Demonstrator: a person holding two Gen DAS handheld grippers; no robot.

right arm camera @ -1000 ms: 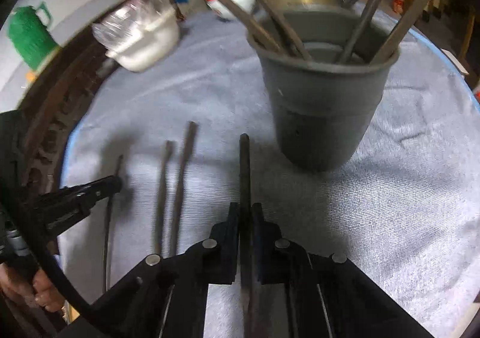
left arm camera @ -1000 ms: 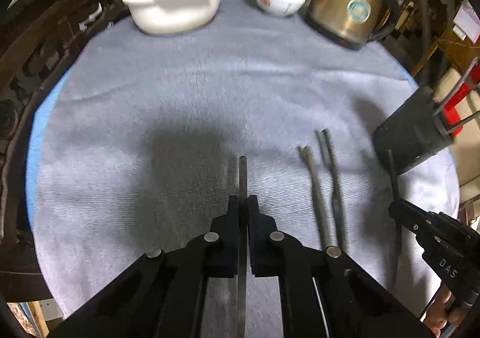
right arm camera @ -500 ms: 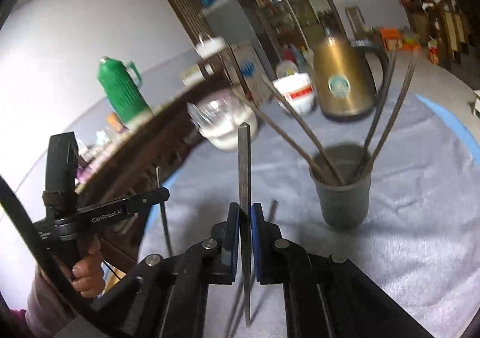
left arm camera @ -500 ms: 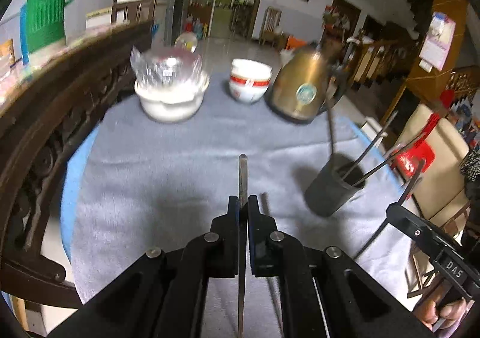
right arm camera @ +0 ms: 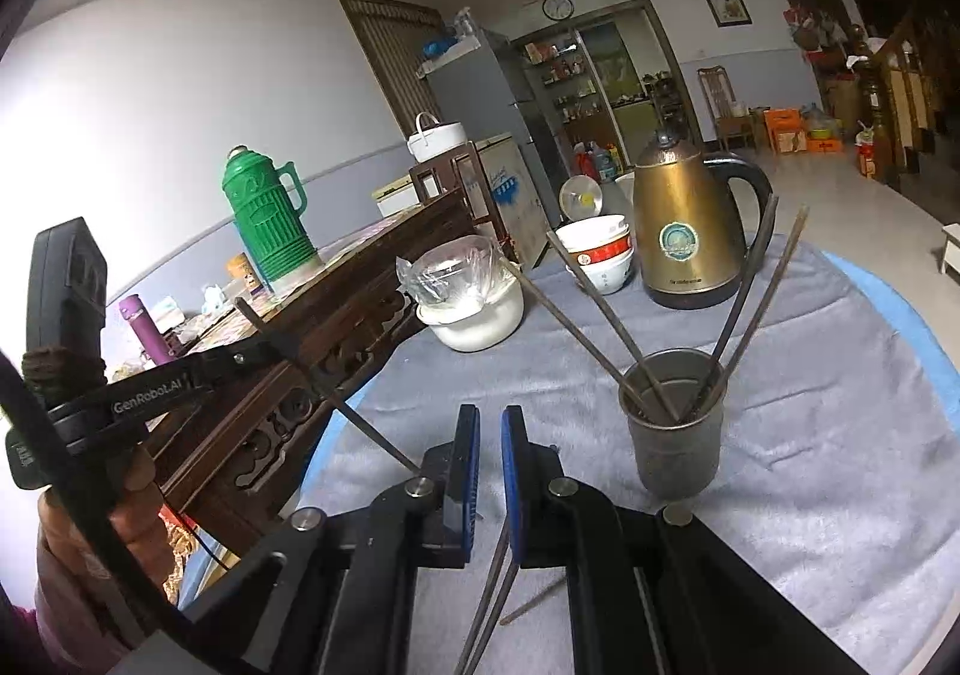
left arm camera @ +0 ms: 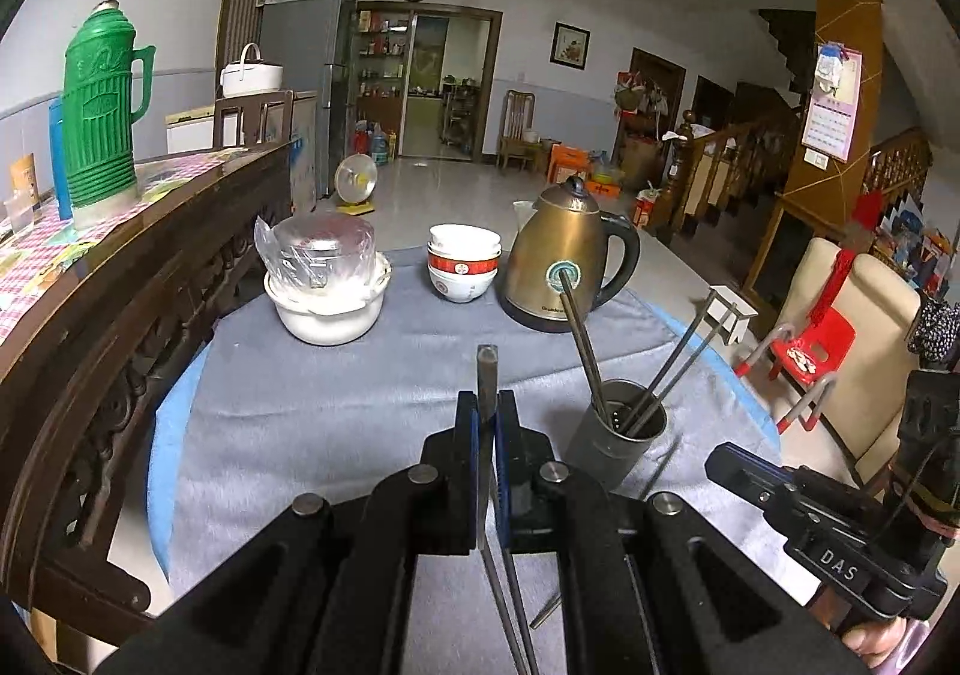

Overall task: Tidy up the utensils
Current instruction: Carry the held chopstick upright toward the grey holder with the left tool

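My left gripper (left arm camera: 487, 405) clamped one chopstick (left arm camera: 487, 369) above the grey cloth (left arm camera: 336, 405). My right gripper (right arm camera: 487, 423) was nearly closed and empty. Four chopsticks stood in the cup (right arm camera: 675, 435).

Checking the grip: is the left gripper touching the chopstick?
Touching. Left wrist view shows the left gripper clamped on the chopstick, no gap on either side.
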